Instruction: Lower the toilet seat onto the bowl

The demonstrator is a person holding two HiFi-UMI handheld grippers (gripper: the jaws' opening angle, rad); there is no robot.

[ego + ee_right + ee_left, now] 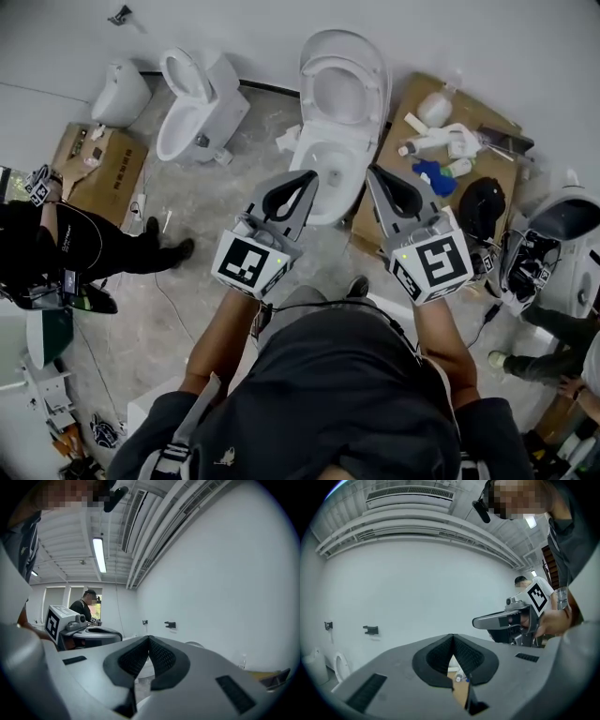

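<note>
Two grippers, left (308, 175) and right (374, 172), both closed and empty, hover above one toilet (323, 155), its toilet seat (345, 80) upright; a second toilet (192, 108) stands left, bottles (441, 141) on cardboard (405, 98) right.

Steep look down over a dark-shirted torso (347, 384). At centre, left gripper (310, 175) and right gripper (372, 171) side by side, jaw tips closed together with nothing between, aimed toward 12 o'clock. There, white toilet bowl (323, 155) with toilet seat (314, 70) upright. At 11 o'clock, second toilet (192, 103). At 2 o'clock, cardboard sheet (410, 92) strewn with bottles (436, 108). At 9 o'clock, person in black (84, 244).
</note>
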